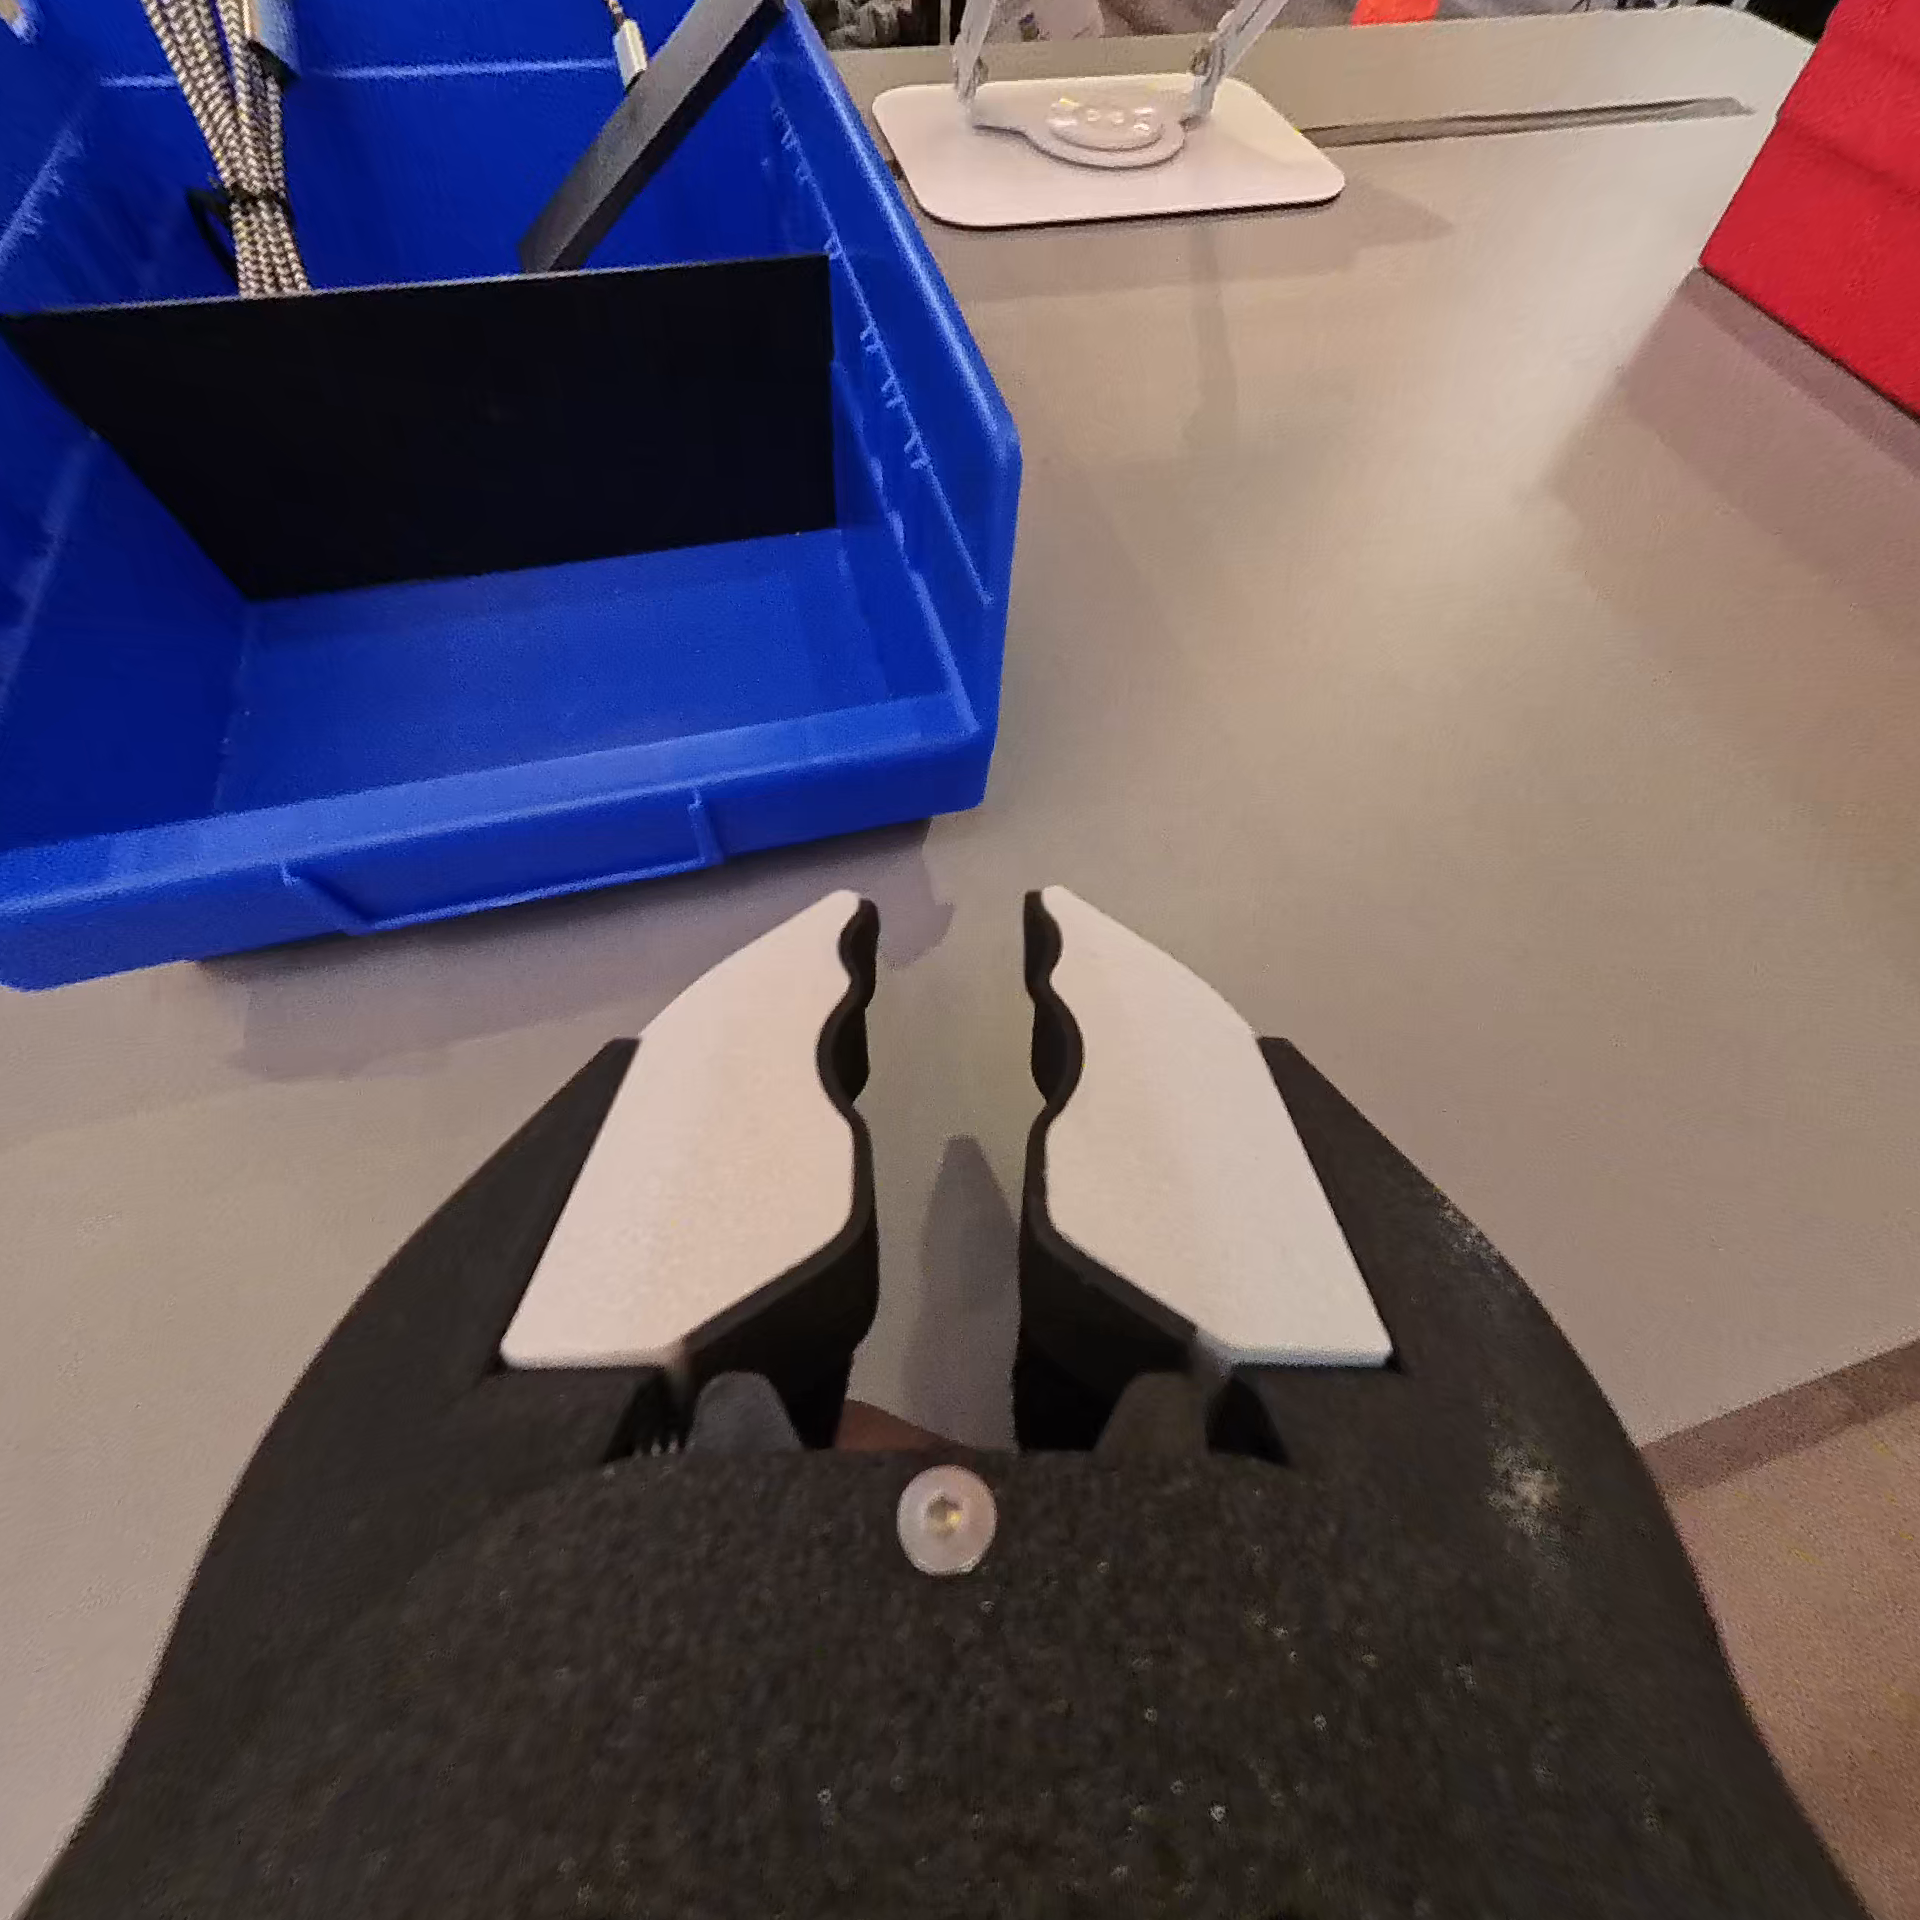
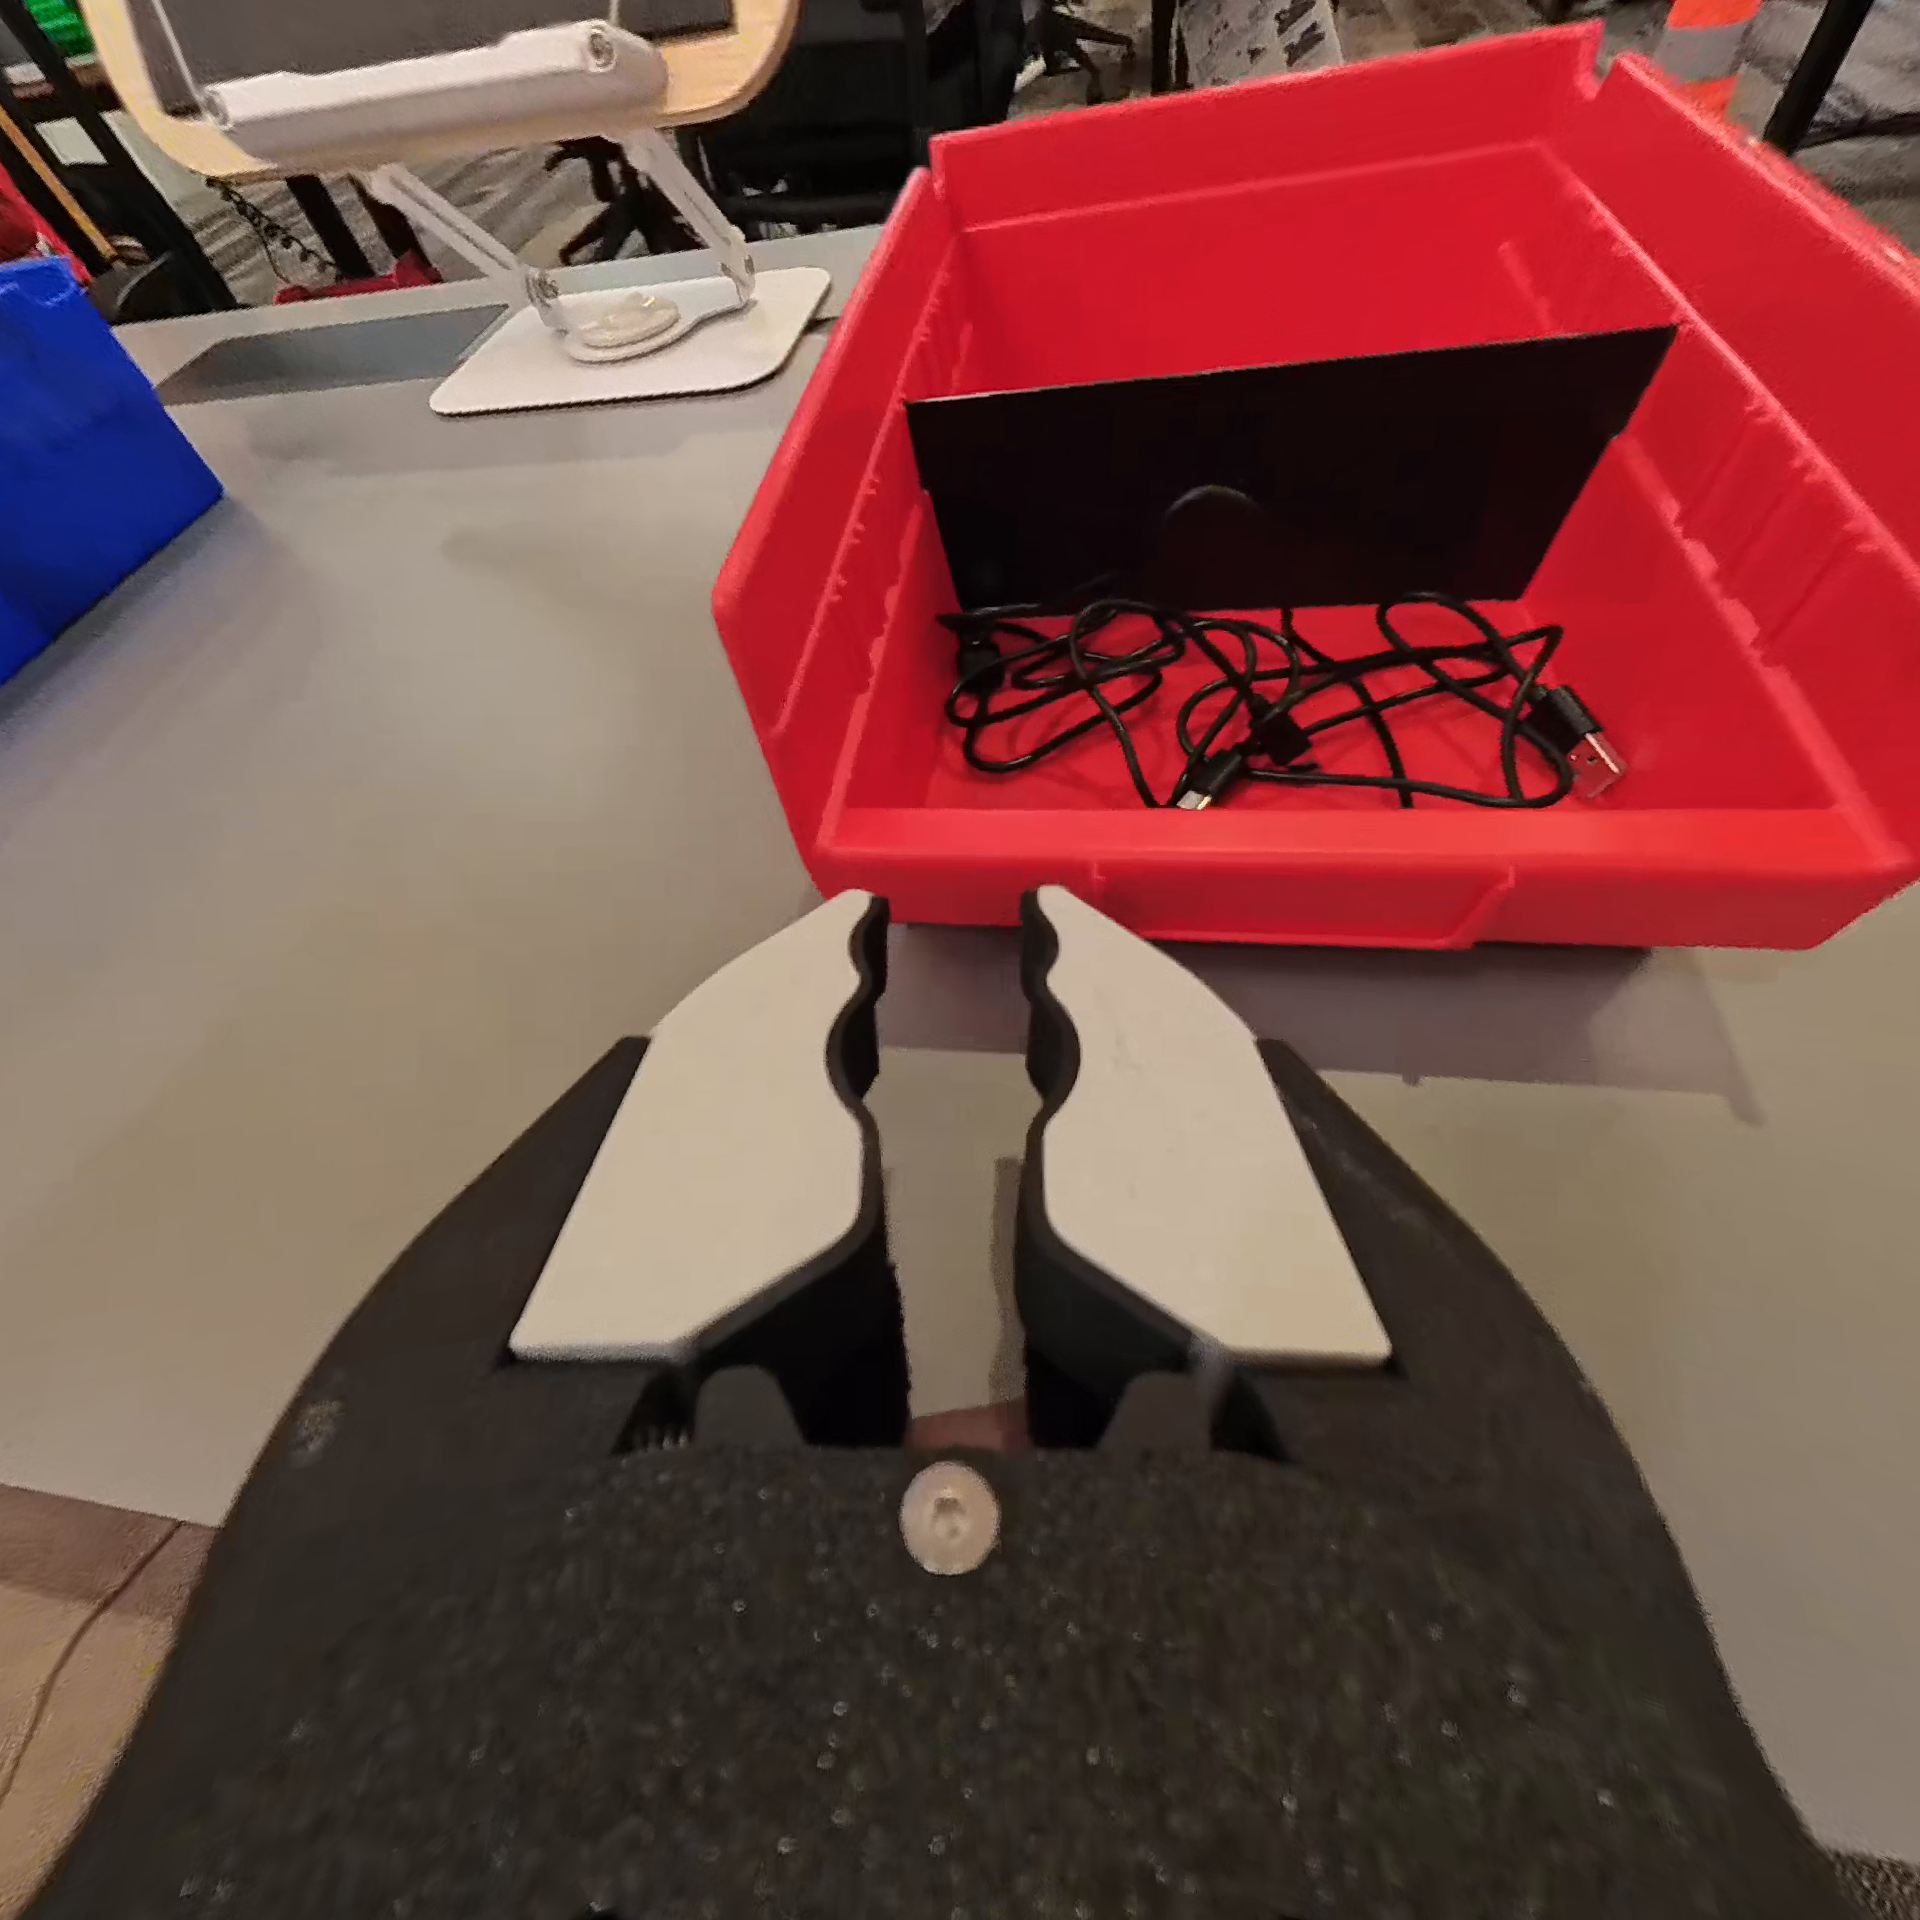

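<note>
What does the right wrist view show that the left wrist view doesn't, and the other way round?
Only the right wrist view shows the red bin's inside: tangled black cables in front of a black divider, plus the open, empty right gripper.

Only the left wrist view shows the blue bin's inside: bare near compartment, black divider, braided cables behind it, plus the open, empty left gripper.

Both show the grey table, the white stand and part of each bin.

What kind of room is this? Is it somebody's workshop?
Probably an office or lab workspace. A grey table holds a red bin of black cables, a blue bin and a white stand, with chairs behind.
</note>
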Available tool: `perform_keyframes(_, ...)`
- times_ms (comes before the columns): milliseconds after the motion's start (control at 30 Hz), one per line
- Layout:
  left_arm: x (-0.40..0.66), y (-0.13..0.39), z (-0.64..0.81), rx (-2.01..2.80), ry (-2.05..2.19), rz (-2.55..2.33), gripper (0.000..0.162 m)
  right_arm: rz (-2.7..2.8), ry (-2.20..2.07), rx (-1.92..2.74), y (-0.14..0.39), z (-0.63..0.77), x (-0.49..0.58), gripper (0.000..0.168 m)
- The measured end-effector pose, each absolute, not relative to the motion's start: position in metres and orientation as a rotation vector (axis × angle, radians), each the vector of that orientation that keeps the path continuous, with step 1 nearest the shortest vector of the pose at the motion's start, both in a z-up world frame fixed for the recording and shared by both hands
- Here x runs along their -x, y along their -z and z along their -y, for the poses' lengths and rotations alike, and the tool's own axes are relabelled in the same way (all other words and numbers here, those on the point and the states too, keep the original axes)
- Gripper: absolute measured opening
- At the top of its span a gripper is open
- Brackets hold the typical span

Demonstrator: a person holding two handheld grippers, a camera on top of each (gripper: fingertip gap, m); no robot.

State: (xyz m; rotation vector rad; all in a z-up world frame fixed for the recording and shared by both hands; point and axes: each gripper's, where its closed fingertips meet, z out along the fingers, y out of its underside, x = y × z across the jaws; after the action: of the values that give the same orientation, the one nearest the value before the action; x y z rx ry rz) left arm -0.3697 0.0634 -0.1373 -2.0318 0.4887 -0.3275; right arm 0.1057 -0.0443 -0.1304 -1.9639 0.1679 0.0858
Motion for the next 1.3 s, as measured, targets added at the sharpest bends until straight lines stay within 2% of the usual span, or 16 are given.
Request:
perform_keyframes(333,0.359,0.088,-0.088,1.925,0.648,-0.463,0.029,0.023,-0.036,1.954,0.131,0.021,-0.083,0.024)
perform_keyframes(533,0.371,0.063,-0.144,1.98,0.459,-0.762,0.031,0.039,-0.048,1.941,0.129,0.011,-0.082,0.024)
perform_keyframes(633,0.374,0.072,-0.192,2.036,0.243,-1.037,0.03,0.022,-0.107,1.943,0.13,0.008,-0.078,0.024)
perform_keyframes(900,0.356,0.122,-0.346,2.028,-0.102,-1.453,0.049,-0.004,-0.223,1.94,0.129,-0.001,-0.065,0.025)
perform_keyframes(1000,0.351,0.148,-0.362,1.957,-0.181,-1.609,0.038,-0.006,-0.228,1.941,0.129,0.0,-0.065,0.025)
perform_keyframes(1067,0.348,0.156,-0.366,1.86,-0.247,-1.668,0.026,-0.002,-0.214,1.941,0.129,0.001,-0.067,0.024)
perform_keyframes(1100,0.348,0.155,-0.367,1.82,-0.283,-1.681,0.026,0.003,-0.197,1.944,0.13,0.002,-0.068,0.024)
perform_keyframes(1200,0.35,0.136,-0.367,1.727,-0.368,-1.65,0.027,0.023,-0.145,1.951,0.131,0.004,-0.071,0.024)
perform_keyframes(1300,0.358,0.091,-0.364,1.606,-0.469,-1.555,0.024,0.036,-0.126,1.94,0.129,0.005,-0.069,0.024)
